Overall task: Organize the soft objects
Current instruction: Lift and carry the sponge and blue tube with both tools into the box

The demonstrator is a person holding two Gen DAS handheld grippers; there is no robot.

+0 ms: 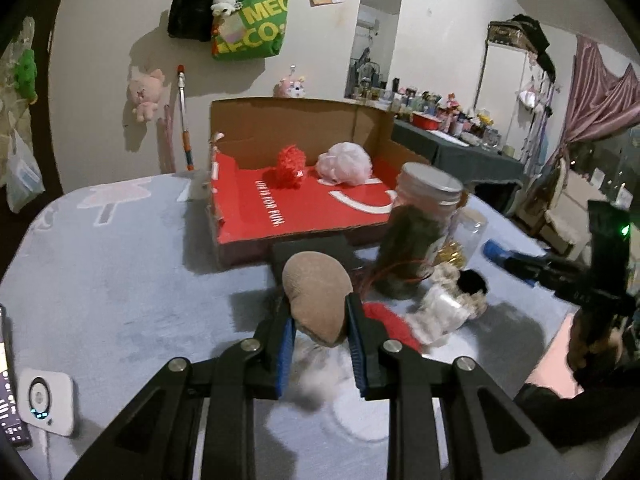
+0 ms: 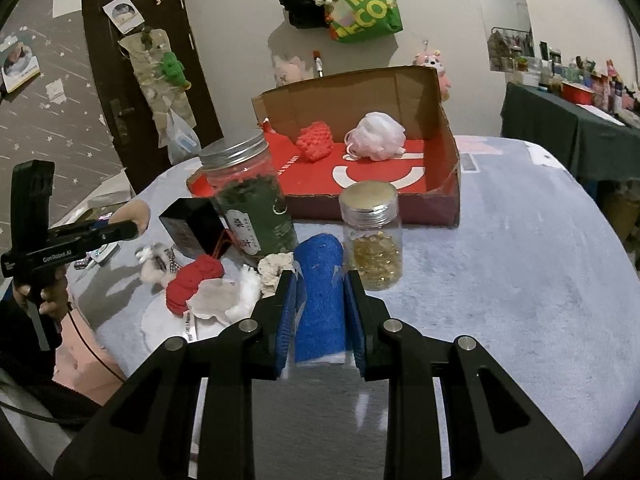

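Left tongs (image 1: pixel 320 316): I have them clamped on a tan soft pad (image 1: pixel 318 298), blue pads pressing it from both sides, held above the bench (image 1: pixel 120 280). The bench wears a pale blue-grey fuzzy cover.

Right tongs (image 2: pixel 320 308): closed on a rolled blue towel (image 2: pixel 320 300). The roll lies lengthwise between the pads, far end poking out toward the jars. I can't tell whether its underside rests on the bench.

Far side of the bench: open cardboard box (image 2: pixel 448 168) with a red floor, back flap standing up. Two soft things already in it, at the far end: a red knitted piece (image 2: pixel 316 146) on the left, a white mesh bath puff (image 2: pixel 376 136) on the right, near each other but apart.

Near the box's front edge, in the right wrist view: tall jar of dark green leaves (image 2: pixel 252 200) with a metal screw lid, upright. Right of it, a shorter jar of golden capsules (image 2: pixel 374 236), also upright, just beside the towel's far end. A black box (image 2: pixel 192 228) sits just left of the green jar.

Loose soft things still on the bench, left of the towel: a red knitted scrunchie (image 2: pixel 192 286), a white fluffy piece (image 2: pixel 228 300) touching it, a cream ruffled scrunchie (image 2: pixel 276 270) at the foot of the green jar, a small pale plush with a checked bow (image 2: pixel 158 266) farther left.

Near left corner in the left wrist view: a small white device (image 1: pixel 44 404) with a lit display.
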